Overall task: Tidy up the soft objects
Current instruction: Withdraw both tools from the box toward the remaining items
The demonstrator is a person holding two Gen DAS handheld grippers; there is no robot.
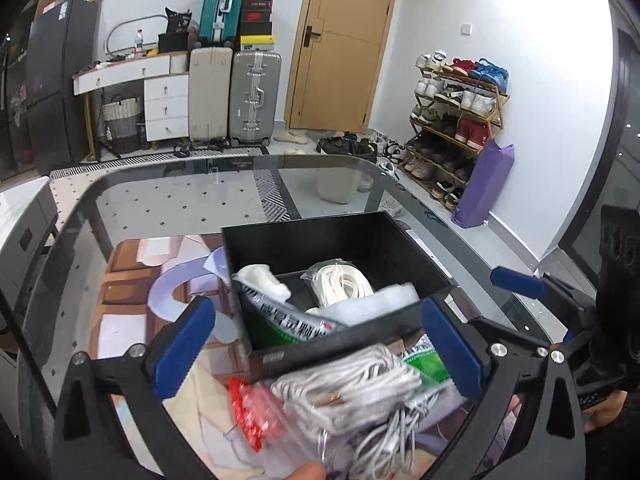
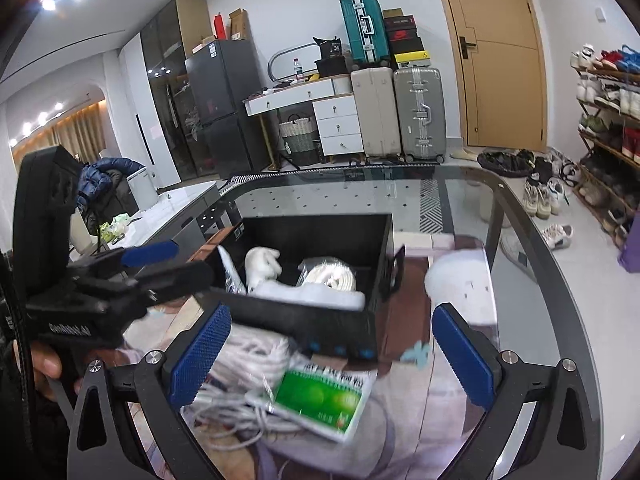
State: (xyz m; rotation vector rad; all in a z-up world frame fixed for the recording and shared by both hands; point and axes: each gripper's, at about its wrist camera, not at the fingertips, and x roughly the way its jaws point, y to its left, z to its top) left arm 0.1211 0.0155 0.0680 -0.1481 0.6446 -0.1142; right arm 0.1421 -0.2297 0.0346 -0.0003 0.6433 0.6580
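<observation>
Black box (image 1: pixel 340 248) on glass table (image 1: pixel 160 200) already held white cloth (image 1: pixel 264 280), bagged rope (image 1: pixel 340 284), foam. Left gripper (image 1: pixel 316 344) and right gripper (image 2: pixel 332 356) both released, empty. Cable bundle (image 1: pixel 360 392) and green packet (image 2: pixel 320 404) lay just before box, probably still left.

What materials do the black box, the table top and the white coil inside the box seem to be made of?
Black box: probably matte plastic or coated board, since its walls are flat, thin and dull. Table top: glass, because the floor shows through it and it reflects. White coil: looks like cotton cord in a clear plastic bag, though the fibre is uncertain.
</observation>
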